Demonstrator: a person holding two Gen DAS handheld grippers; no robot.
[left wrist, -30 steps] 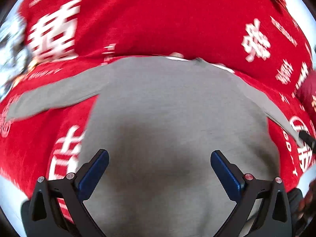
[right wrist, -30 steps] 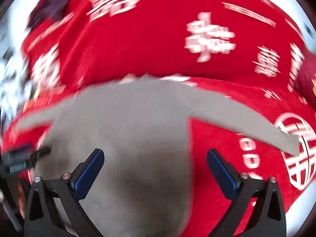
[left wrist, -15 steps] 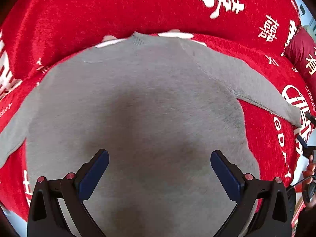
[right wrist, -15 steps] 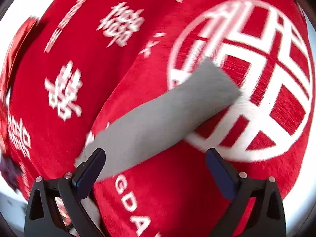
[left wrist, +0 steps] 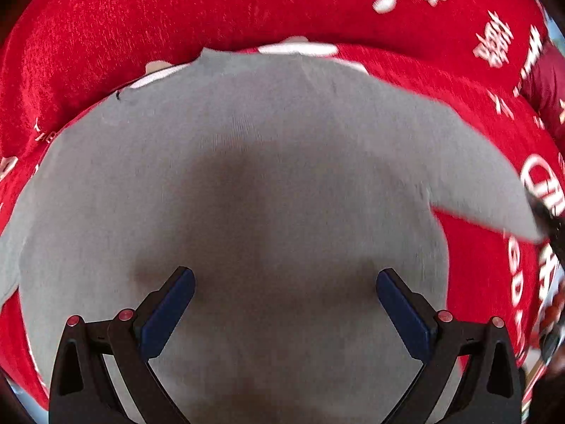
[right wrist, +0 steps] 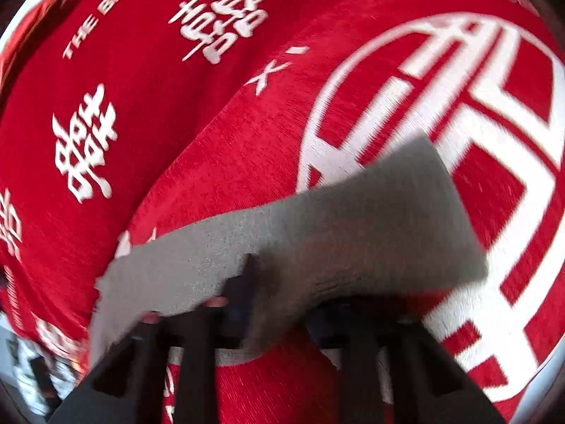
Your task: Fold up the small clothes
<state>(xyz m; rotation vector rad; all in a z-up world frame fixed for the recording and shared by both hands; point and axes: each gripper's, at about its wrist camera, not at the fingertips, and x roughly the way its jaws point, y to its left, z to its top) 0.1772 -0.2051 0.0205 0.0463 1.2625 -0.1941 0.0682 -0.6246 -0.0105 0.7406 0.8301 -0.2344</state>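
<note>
Grey knit top (left wrist: 268, 176): soft, matte, long-sleeved, spread flat on red plush cover (left wrist: 141, 17) with white lettering.
Right gripper (right wrist: 279, 282): fingers just closed, clamped on sleeve (right wrist: 335, 219) near cuff. Advice: carry sleeve across the top's body, keeping it taut.
Left gripper (left wrist: 284, 300): fingers apart above the top's body.

The red cover (right wrist: 183, 81) carries all the print, in white. In the right wrist view, Latin capitals at the upper left read "THE BIGDA", cut off by the frame edge. Below them stand two double-happiness characters (right wrist: 222, 17), turned on their sides, and a large round emblem (right wrist: 441, 113) built from the same kind of strokes. A small "X" (right wrist: 270, 76) lies between them. In the left wrist view, blurred letters at the right edge (left wrist: 517, 293) look like "GDA". The grey garment (left wrist: 268, 183) shows no lettering.
</note>
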